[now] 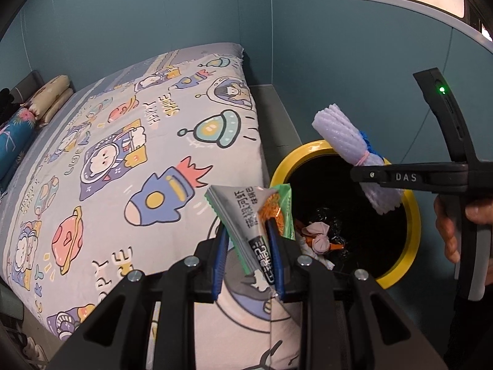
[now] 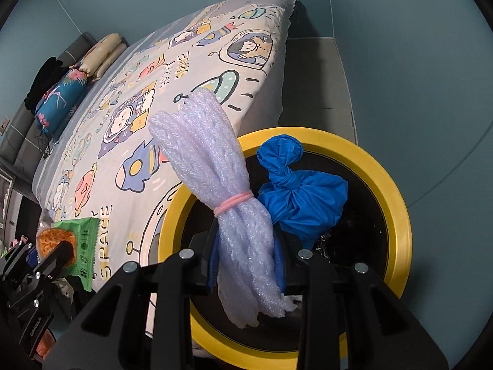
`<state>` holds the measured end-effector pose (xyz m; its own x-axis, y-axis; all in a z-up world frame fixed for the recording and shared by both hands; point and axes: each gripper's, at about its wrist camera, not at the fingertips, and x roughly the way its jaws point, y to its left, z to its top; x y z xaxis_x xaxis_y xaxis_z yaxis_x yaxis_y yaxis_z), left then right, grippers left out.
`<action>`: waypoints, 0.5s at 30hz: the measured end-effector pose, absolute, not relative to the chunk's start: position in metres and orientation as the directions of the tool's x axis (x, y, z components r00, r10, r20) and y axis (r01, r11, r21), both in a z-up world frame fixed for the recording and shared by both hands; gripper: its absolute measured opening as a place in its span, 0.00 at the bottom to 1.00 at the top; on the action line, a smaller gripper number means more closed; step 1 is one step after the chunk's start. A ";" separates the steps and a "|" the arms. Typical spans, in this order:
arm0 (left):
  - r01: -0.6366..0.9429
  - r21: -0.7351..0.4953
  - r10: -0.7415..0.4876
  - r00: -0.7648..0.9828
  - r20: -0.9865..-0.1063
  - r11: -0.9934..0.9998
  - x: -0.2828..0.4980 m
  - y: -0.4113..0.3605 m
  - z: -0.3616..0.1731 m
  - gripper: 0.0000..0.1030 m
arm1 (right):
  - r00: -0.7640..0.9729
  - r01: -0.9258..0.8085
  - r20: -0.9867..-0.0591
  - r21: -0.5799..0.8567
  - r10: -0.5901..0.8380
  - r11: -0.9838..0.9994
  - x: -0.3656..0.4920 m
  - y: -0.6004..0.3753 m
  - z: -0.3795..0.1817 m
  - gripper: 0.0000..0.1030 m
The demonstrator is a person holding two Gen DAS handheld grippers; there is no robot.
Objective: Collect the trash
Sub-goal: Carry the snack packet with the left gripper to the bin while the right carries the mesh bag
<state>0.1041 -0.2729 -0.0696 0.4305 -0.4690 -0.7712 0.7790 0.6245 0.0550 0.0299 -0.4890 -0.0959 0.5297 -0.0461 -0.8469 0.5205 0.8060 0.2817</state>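
My left gripper (image 1: 246, 231) is shut on a silver and green snack wrapper (image 1: 243, 215), over the bed's corner and just left of the trash bin's yellow rim (image 1: 308, 149). The bin has a black liner and holds pink crumpled scraps (image 1: 317, 236). My right gripper (image 2: 246, 234) is shut on a white foam net bundle (image 2: 209, 154) tied with a pink band, held above the bin's rim (image 2: 397, 231). A knotted blue plastic bag (image 2: 302, 197) presses against the foam, seemingly caught in the same grip. From the left wrist, the right gripper (image 1: 369, 175) and the foam bundle (image 1: 342, 138) hang over the bin.
A bed with a cartoon space cover (image 1: 123, 154) fills the left, with pillows (image 1: 49, 98) at its far end. A grey bed frame ledge (image 1: 274, 114) lies between bed and teal wall. A person's hand (image 1: 446, 231) holds the right gripper. The left gripper (image 2: 63, 249) with the wrapper (image 2: 83, 240) shows lower left.
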 end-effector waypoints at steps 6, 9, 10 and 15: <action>0.781 0.026 -0.471 0.402 -0.785 0.624 0.114 -0.296 -0.079 0.23 | 0.542 0.530 -0.839 0.309 -0.035 0.790 0.025 -0.495 -0.098 0.27; 0.786 0.002 -0.482 0.381 -0.789 0.618 0.117 -0.308 -0.084 0.23 | 0.549 0.538 -0.835 0.323 -0.033 0.779 0.020 -0.500 -0.098 0.27; 0.788 -0.007 -0.487 0.374 -0.789 0.616 0.118 -0.311 -0.085 0.23 | 0.549 0.541 -0.835 0.325 -0.033 0.775 0.019 -0.501 -0.099 0.27; 0.786 -0.074 -0.502 0.316 -0.805 0.614 0.126 -0.328 -0.094 0.23 | 0.552 0.552 -0.834 0.351 -0.015 0.756 0.015 -0.509 -0.103 0.28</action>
